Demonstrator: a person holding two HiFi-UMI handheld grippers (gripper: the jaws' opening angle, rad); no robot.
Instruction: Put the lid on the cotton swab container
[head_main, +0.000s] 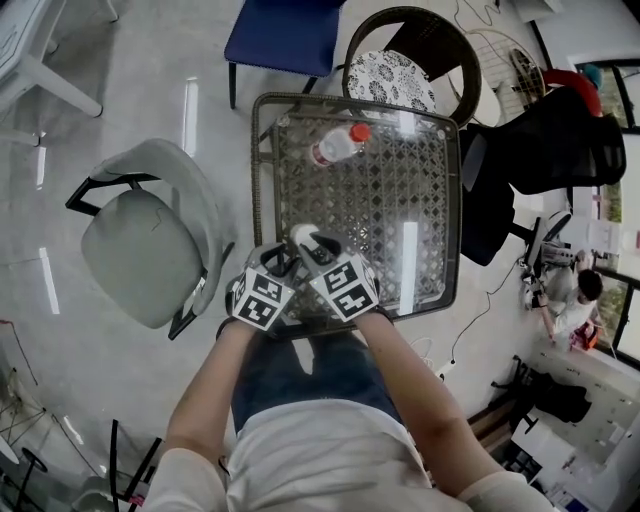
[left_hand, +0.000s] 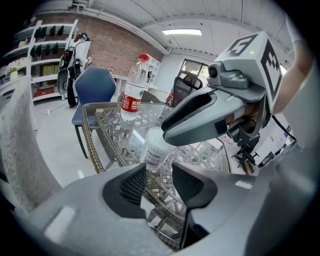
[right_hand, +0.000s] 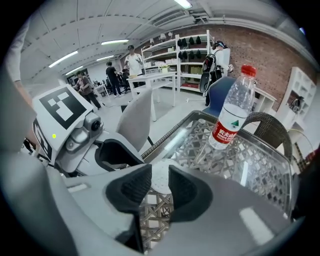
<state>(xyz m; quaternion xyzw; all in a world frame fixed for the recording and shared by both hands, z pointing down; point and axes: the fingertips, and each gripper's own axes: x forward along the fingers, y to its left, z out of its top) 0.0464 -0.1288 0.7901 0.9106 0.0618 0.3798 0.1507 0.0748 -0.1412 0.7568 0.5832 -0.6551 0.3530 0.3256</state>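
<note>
1. Surface (head_main: 385, 205): a glass pane over a woven lattice, with a wicker rim. We find every smaller item on it or over its near edge.
2. Grey chair (head_main: 140, 245): on the floor to the left of the surface, apart from it.
3. Left tongs (left_hand: 159, 172) and right tongs (right_hand: 159, 172): side by side over the near edge, marker cubes almost touching, both angled down. We record the left tongs as narrow, tips on either side of the container's foot, pads seemingly against it. The right tongs stand fairly wide, closed on the lid.
4. Bottle (head_main: 338, 143): clear, with a red cap and red label, upright near the far edge, well apart from the tongs.
5. Container (left_hand: 156, 147): a white labelled cylinder, upright on the surface near the front edge, its top under the right tongs.
6. Lid (right_hand: 159, 180): a white dotted disc between the right pads. We cannot tell whether it is seated on the container.
</note>
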